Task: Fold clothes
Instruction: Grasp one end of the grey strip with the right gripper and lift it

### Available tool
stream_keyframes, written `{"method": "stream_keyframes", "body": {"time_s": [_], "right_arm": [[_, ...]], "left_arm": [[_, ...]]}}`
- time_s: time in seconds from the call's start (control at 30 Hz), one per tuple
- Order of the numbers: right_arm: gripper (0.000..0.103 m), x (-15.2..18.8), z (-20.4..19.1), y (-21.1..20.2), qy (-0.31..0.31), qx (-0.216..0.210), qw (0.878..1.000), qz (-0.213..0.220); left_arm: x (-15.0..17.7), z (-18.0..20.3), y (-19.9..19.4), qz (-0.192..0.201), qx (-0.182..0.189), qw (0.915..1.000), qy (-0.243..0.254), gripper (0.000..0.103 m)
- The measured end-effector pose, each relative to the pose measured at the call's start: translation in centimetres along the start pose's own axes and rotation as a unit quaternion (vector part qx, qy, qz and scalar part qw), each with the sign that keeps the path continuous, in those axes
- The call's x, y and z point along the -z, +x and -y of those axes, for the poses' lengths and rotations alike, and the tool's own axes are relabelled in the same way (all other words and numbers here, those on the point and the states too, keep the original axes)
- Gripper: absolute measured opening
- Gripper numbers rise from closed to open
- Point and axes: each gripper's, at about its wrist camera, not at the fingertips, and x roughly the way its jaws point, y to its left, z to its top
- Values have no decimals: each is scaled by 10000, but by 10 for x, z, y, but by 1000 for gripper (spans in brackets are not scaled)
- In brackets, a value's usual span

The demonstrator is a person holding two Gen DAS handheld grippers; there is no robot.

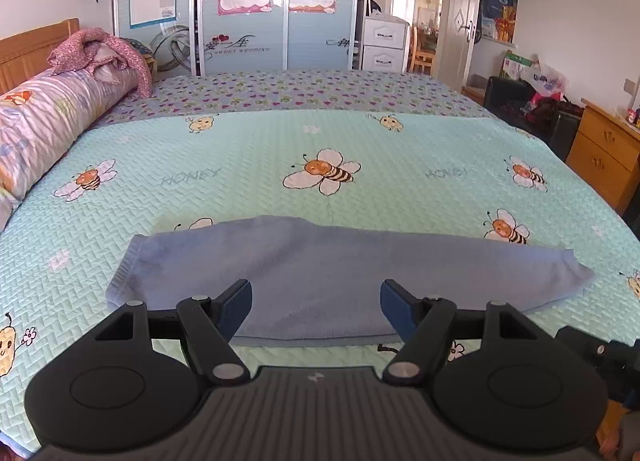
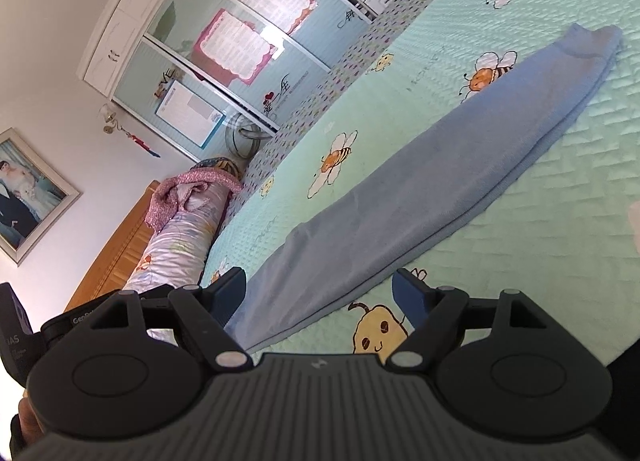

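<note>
A light blue garment [image 1: 320,273] lies flat on the bed as a long narrow folded strip running left to right. It also shows in the right wrist view [image 2: 420,181], stretching away from me. My left gripper [image 1: 316,301] is open and empty, hovering over the garment's near edge at its middle. My right gripper [image 2: 320,293] is open and empty, tilted, above one end of the strip. Part of the right gripper [image 1: 600,357] shows at the lower right of the left wrist view.
The bed has a mint green bee-print quilt [image 1: 240,181]. A rolled purple bolster [image 1: 60,121] with a pink knit [image 1: 104,49] lies along the wooden headboard at left. Wardrobe doors [image 1: 240,21] stand behind the bed. A wooden nightstand [image 1: 604,153] is at right.
</note>
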Motion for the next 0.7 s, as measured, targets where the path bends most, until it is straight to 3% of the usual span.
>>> {"method": "stream_keyframes", "body": {"time_s": [0.13, 0.27, 0.43, 0.6, 0.7], "right_arm": [[81, -13, 18, -4, 207, 96, 9995, 234], [81, -38, 65, -22, 885, 317, 9931, 706], [81, -72, 136, -54, 1780, 582, 9722, 1403], [81, -102, 198, -62, 2549, 579, 9498, 1720], [81, -119, 222, -52, 2774, 580, 9433, 1728]], "left_arm": [[1, 3, 10, -112, -8, 9999, 80, 74], [6, 3, 20, -266, 3, 9996, 81, 74], [17, 5, 39, -576, -21, 9983, 15, 74], [27, 17, 58, -884, -21, 9961, 78, 74], [31, 26, 64, -996, -30, 9948, 196, 74]]}}
